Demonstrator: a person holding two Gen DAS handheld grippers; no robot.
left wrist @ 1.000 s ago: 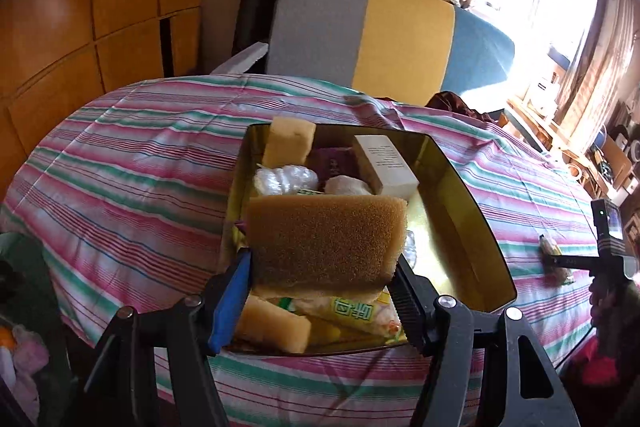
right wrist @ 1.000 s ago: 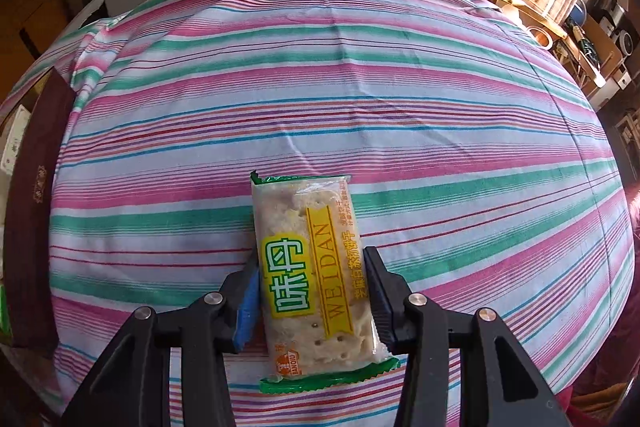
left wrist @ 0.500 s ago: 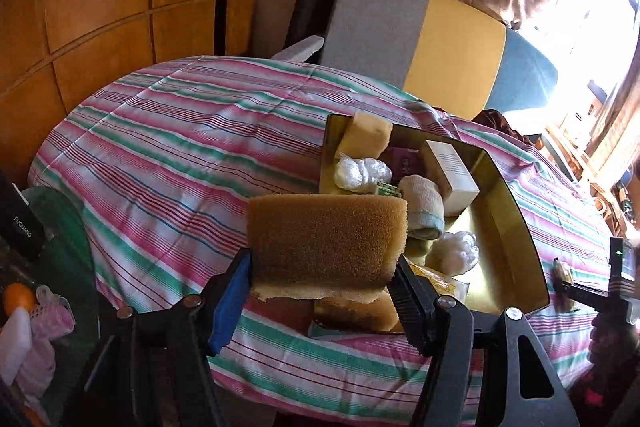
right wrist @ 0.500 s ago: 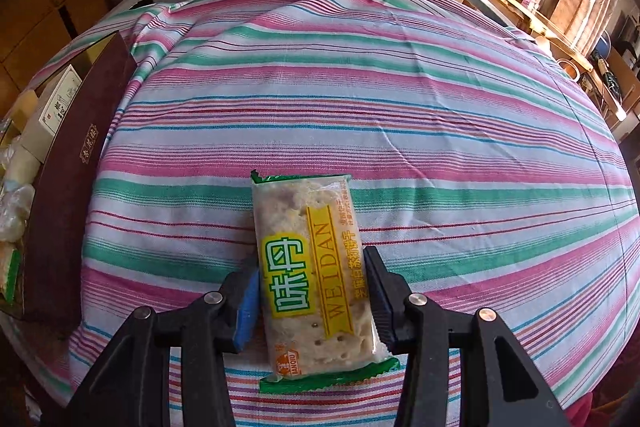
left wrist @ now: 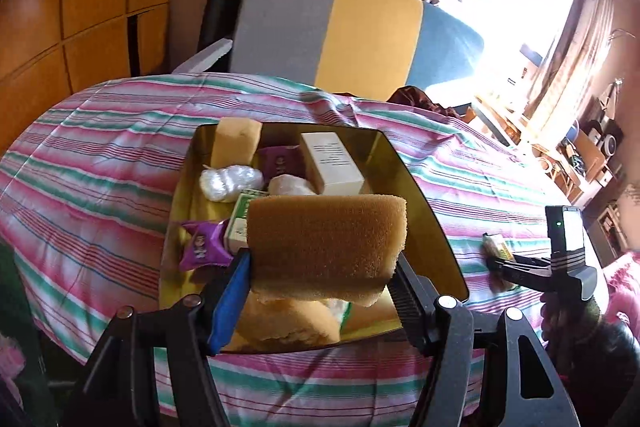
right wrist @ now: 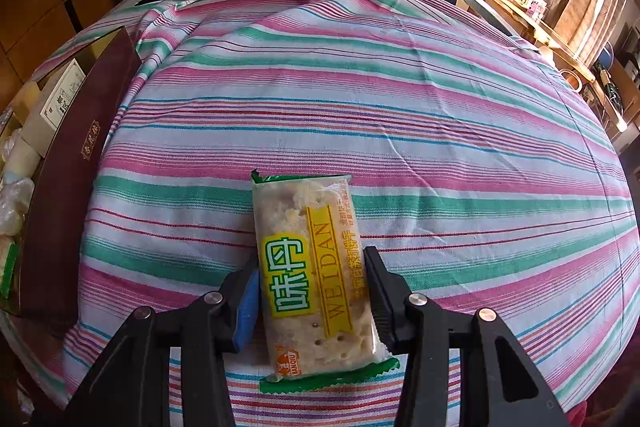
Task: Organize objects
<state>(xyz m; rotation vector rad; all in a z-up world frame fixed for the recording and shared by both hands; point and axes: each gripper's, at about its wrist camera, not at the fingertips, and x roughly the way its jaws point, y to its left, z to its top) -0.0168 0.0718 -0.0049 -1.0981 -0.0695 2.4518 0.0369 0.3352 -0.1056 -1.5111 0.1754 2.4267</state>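
Note:
My left gripper (left wrist: 320, 269) is shut on a brown sponge (left wrist: 326, 239), which hangs over the near half of a gold tray (left wrist: 432, 219). The tray holds a yellow sponge (left wrist: 236, 141), a white box (left wrist: 332, 163), a purple candy (left wrist: 204, 245), white wrapped lumps (left wrist: 230, 183) and another sponge (left wrist: 280, 323) under the held one. My right gripper (right wrist: 314, 281) is shut on a cracker packet (right wrist: 312, 267) with green ends, low over the striped tablecloth (right wrist: 400, 107). The tray's maroon outer wall (right wrist: 72, 179) lies to its left. In the left wrist view the right gripper (left wrist: 504, 263) sits right of the tray.
A grey, yellow and blue chair (left wrist: 340, 31) stands behind the table. Wooden wall panels (left wrist: 80, 7) are at the left. Cluttered shelves (left wrist: 580, 147) by a bright window fill the right. The table's front edge (left wrist: 320, 379) is just below my left gripper.
My left gripper swung out to the left of the tray with the brown sponge, then came back over it. The right gripper shifted a little, bringing the tray's wall into view; the packet stays gripped.

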